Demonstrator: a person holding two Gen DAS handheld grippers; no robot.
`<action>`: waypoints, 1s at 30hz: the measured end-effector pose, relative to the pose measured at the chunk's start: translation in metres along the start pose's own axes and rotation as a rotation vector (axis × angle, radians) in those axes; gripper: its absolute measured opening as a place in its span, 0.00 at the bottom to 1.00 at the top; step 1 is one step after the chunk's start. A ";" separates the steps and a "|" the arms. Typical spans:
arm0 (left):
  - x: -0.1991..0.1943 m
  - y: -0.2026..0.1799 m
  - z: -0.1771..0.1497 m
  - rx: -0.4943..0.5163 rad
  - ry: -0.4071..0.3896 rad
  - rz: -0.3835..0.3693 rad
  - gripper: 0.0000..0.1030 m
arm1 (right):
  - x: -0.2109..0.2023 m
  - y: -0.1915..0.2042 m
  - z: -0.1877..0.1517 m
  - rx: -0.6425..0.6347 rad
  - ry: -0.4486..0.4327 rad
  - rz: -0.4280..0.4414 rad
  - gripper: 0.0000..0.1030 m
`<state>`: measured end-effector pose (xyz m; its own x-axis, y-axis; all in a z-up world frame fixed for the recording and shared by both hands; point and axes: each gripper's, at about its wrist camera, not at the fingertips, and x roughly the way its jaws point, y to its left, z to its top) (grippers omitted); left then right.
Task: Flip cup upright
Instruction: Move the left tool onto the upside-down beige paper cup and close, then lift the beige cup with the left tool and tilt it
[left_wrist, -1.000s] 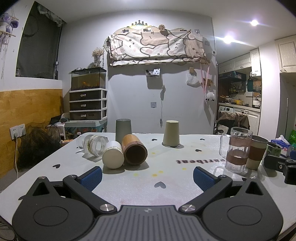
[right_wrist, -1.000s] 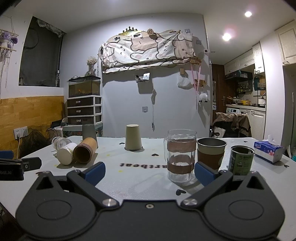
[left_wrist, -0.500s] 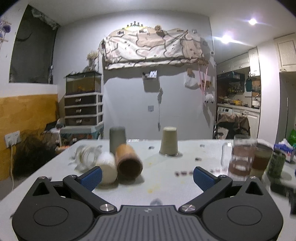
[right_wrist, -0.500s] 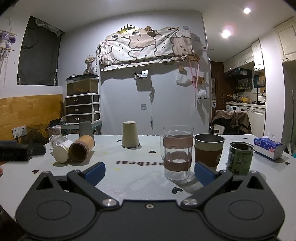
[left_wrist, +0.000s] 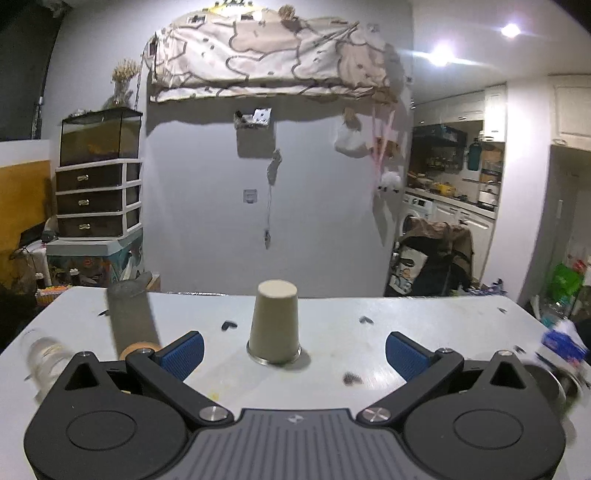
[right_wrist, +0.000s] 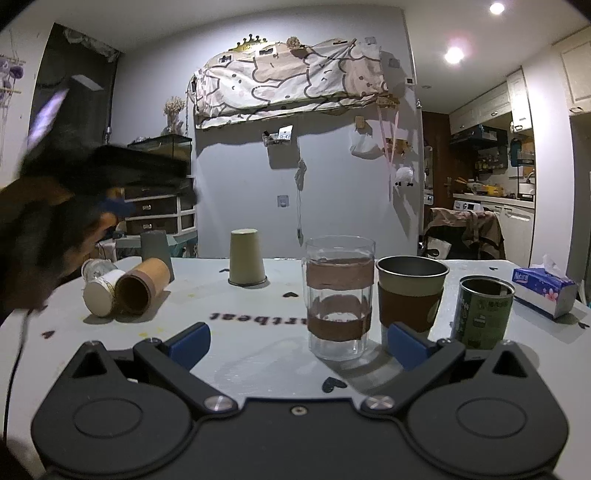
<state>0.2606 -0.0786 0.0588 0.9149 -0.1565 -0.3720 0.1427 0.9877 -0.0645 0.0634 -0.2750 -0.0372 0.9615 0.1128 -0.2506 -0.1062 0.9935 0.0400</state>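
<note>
A beige cup (left_wrist: 274, 322) stands upside down on the white table (left_wrist: 332, 343), straight ahead of my left gripper (left_wrist: 293, 355), which is open and empty with the cup between its finger lines but farther off. The same cup shows in the right wrist view (right_wrist: 246, 257). A grey cup (left_wrist: 127, 314) also stands upside down at the left. A brown cup (right_wrist: 142, 285), a white cup (right_wrist: 99, 296) and a clear jar (right_wrist: 96, 266) lie on their sides. My right gripper (right_wrist: 297, 343) is open and empty, low over the table before a glass (right_wrist: 340, 297).
A brown-sleeved metal cup (right_wrist: 410, 291) and a green can (right_wrist: 484, 312) stand upright at the right. A tissue box (right_wrist: 543, 293) lies at the far right. The left gripper and hand appear blurred at the left of the right wrist view (right_wrist: 74, 192).
My left gripper has risen and moved forward and right, so the beige cup is now centred ahead. The right gripper has moved slightly closer to the glass.
</note>
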 end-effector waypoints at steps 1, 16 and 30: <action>0.013 0.001 0.004 -0.010 0.008 0.001 0.99 | 0.003 -0.002 0.000 -0.005 0.001 0.002 1.00; 0.196 -0.009 0.023 0.047 0.186 0.155 0.81 | 0.032 -0.030 -0.004 0.025 0.042 -0.016 1.00; 0.180 0.002 0.017 0.036 0.234 0.119 0.58 | 0.041 -0.033 -0.001 0.029 0.059 -0.043 1.00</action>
<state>0.4324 -0.1045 0.0072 0.8147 -0.0324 -0.5789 0.0568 0.9981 0.0240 0.1066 -0.3031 -0.0494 0.9483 0.0716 -0.3092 -0.0570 0.9968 0.0562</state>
